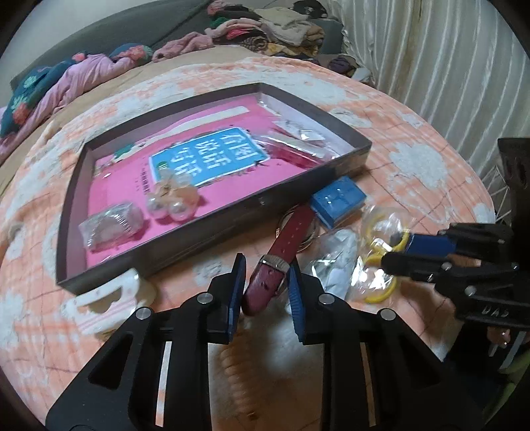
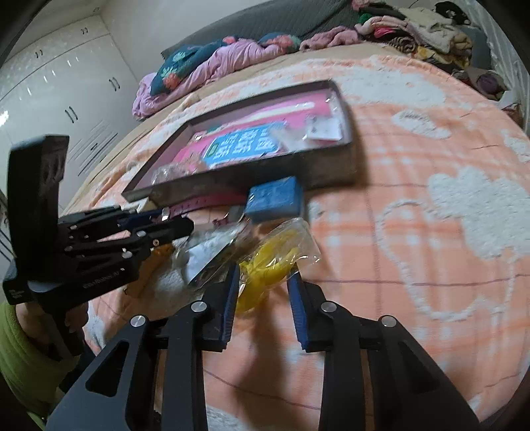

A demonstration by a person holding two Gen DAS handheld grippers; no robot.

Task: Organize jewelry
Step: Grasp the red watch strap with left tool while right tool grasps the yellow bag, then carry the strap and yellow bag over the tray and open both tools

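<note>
A dark tray (image 1: pixel 212 215) with a pink lining lies on the bed; it also shows in the right wrist view (image 2: pixel 331 175). It holds clear beads (image 1: pixel 172 202) and a small plastic bag (image 1: pixel 109 228). My left gripper (image 1: pixel 266 265) is open, its fingers on either side of the buckle end of a maroon watch strap (image 1: pixel 281 252). My right gripper (image 2: pixel 263 275) is open around a clear bag of yellow rings (image 2: pixel 268 262), which also shows in the left wrist view (image 1: pixel 381 262). A blue box (image 1: pixel 338 199) and a clear bag with white contents (image 1: pixel 334 262) lie between.
The peach and white blanket (image 2: pixel 414 232) covers the bed. A white plastic piece (image 1: pixel 106 298) lies by the tray's near corner. Piled clothes (image 1: pixel 265 26) sit at the far side. A curtain (image 1: pixel 447 66) hangs on the right. White cupboards (image 2: pixel 49 83) stand left.
</note>
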